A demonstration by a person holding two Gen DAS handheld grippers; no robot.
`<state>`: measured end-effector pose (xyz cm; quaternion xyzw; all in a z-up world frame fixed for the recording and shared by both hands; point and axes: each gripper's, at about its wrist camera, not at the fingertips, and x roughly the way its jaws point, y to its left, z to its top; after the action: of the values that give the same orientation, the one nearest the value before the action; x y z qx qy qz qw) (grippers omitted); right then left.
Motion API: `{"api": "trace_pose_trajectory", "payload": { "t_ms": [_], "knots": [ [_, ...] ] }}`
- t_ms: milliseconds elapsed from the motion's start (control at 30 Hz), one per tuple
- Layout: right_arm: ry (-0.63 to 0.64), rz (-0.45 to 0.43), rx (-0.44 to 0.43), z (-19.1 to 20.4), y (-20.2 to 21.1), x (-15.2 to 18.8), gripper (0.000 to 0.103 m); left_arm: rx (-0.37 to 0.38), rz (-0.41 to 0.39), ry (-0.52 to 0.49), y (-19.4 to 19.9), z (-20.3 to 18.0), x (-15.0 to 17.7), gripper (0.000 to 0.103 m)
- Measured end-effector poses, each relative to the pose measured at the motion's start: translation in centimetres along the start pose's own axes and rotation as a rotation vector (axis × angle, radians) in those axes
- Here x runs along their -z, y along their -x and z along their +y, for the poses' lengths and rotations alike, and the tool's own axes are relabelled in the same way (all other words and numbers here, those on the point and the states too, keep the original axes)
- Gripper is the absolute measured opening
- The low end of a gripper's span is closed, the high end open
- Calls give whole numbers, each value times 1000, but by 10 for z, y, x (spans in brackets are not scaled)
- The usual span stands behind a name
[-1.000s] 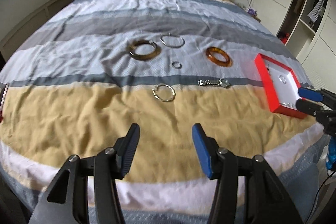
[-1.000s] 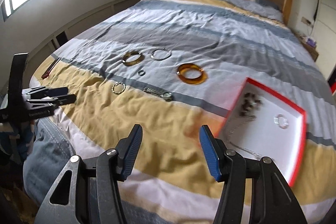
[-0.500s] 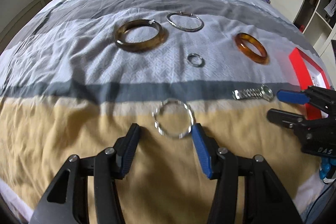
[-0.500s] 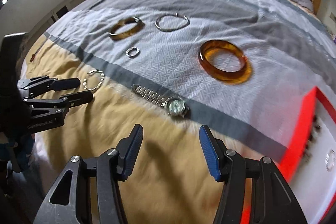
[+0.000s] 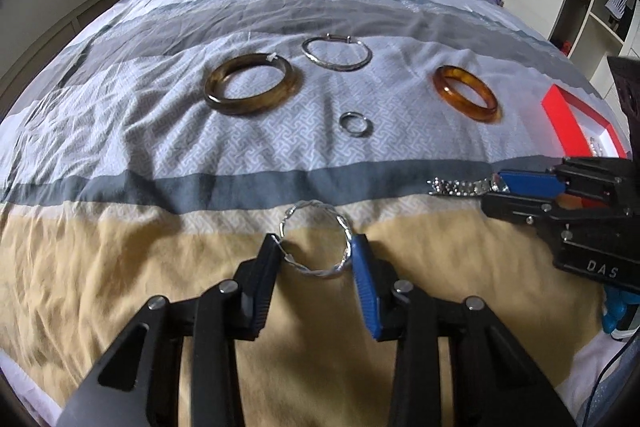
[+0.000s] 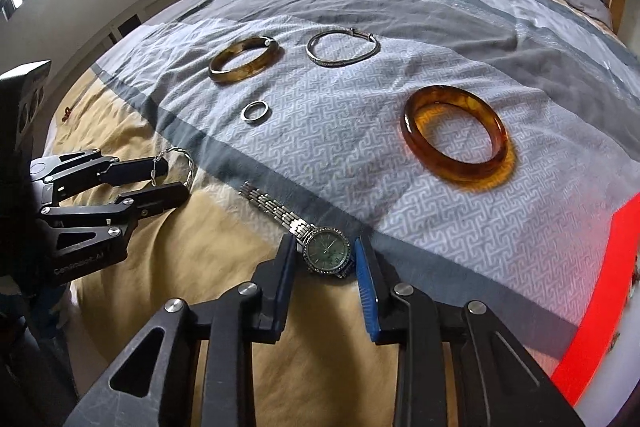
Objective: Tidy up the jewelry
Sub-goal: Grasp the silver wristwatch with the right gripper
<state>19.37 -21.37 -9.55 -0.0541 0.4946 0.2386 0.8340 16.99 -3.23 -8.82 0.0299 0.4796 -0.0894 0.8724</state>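
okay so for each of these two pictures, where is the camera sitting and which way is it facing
Left wrist: on the left gripper, facing down-forward at the twisted silver bracelet between its fingers; right gripper alongside.
Right wrist: on the right gripper, facing the watch between its fingers; left gripper alongside.
Shared: bedspread, amber bangle, red tray.

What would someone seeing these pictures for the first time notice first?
Probably the two grippers closing in on jewelry on the striped bedspread. The left gripper has its jaws pressing on a twisted silver bangle, and the right gripper has been closing around a silver watch. Behind lies a glowing amber bangle.
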Motion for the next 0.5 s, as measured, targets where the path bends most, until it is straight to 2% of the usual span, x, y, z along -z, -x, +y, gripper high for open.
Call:
{"api": "trace_pose_trajectory", "payload": {
  "t_ms": [100,133,500],
  "knots": [
    [-7,-22,3,4,10,6,28,11,-16,5,12,-1,3,34],
    [-10,-30,3,5,14,8,25,13,-20,5,16,-2,4,34],
    [-29,-116,22,26,76,25,25,28,-81,10,71,-10,8,34]
  ]
}}
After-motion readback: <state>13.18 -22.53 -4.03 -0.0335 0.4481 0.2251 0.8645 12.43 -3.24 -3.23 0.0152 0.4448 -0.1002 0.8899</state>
